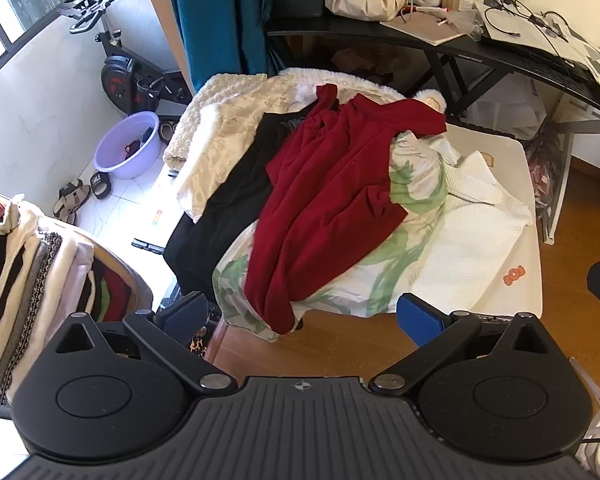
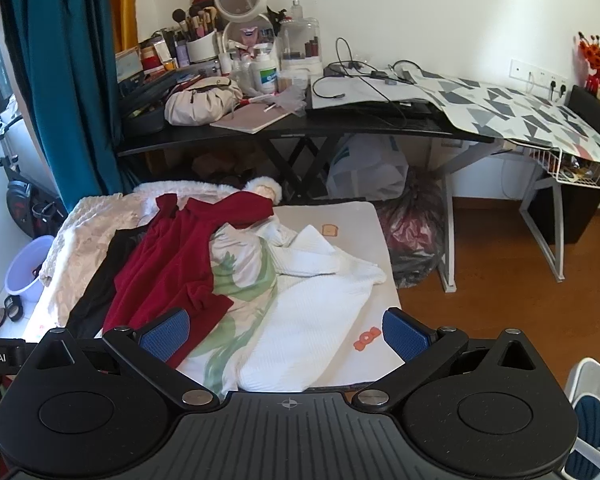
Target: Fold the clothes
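A heap of unfolded clothes lies on a low white table (image 1: pixel 528 280). A dark red garment (image 1: pixel 332 200) lies on top, over a white-and-green printed one (image 1: pixel 416 208). A black garment (image 1: pixel 228 208) and cream garments (image 1: pixel 220 136) lie to its left, a white textured one (image 1: pixel 472 232) to its right. The same heap shows in the right wrist view, with the red garment (image 2: pixel 168 264) and the white one (image 2: pixel 316 312). My left gripper (image 1: pixel 300 316) is open and empty, above the near edge of the heap. My right gripper (image 2: pixel 286 334) is open and empty over the white garment.
A stack of folded clothes (image 1: pixel 28 284) stands at the left. A black desk (image 2: pixel 300 128) crowded with cosmetics and cables stands behind the table. A purple basin (image 1: pixel 128 144), sandals (image 1: pixel 72 200) and an exercise bike (image 1: pixel 120 68) are at the far left. Bags (image 2: pixel 412 232) lie under the desk.
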A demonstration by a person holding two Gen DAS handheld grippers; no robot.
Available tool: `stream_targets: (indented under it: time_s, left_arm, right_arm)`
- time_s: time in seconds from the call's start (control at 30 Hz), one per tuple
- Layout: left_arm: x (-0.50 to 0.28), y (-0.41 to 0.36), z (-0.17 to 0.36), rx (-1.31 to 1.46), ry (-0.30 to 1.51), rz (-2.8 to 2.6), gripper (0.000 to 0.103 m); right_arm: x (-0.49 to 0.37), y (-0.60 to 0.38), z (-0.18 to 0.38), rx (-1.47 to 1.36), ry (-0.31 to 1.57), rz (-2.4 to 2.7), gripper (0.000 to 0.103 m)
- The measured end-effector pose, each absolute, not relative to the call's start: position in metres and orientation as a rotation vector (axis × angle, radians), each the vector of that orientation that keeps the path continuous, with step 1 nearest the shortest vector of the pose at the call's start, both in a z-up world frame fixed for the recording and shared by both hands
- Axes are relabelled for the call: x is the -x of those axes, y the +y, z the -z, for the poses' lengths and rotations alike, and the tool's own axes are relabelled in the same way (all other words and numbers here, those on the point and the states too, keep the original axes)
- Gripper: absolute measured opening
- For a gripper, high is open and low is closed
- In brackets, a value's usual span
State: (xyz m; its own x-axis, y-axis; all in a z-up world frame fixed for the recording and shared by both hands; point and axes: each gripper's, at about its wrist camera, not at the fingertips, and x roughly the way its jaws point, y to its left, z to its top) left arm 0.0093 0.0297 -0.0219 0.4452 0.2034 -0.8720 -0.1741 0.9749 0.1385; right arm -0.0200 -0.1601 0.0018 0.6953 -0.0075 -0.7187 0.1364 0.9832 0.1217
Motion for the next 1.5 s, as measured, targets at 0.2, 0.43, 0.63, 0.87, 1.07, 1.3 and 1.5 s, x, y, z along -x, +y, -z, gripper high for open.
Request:
stream_targets:
  time_s: [0.2,0.43,0.63,0.87,1.07,1.3,1.5]
  left_arm:
    - [-0.020,0.001,0.023,-0.031,1.090,-0.243,0.103]
    - [-0.030,-0.045,0.026,-0.101,1.066,-0.272,0.103]
    - [-0.030,-0.055,0.037,-0.134,1.110,-0.326,0.103]
    - [-0.037,-0.039,0.041,-0.095,1.129,-0.368,0.103]
    - [-0.061,-0.025,0.050,-0.088,1.144,-0.339,0.103]
    - [-0.117,0.003,0.064,-0.042,1.173,-0.245,0.103]
    - [-0.167,0.052,0.065,0.067,1.136,-0.225,0.103]
  right_arm:
    - [0.015,-0.192,0.000,-0.188,0.793,0.088,0.102]
    - [0.002,-0.240,0.001,-0.197,0.748,0.131,0.102]
    - [-0.018,-0.263,0.024,-0.211,0.804,0.123,0.102]
    - [-0.041,-0.241,0.033,-0.158,0.837,0.048,0.102]
    - [-0.069,-0.242,0.036,-0.210,0.861,0.107,0.102]
    - [-0.094,-0.222,0.041,-0.199,0.858,0.174,0.102]
    - [-0.138,-0.173,0.032,-0.047,0.795,0.179,0.102]
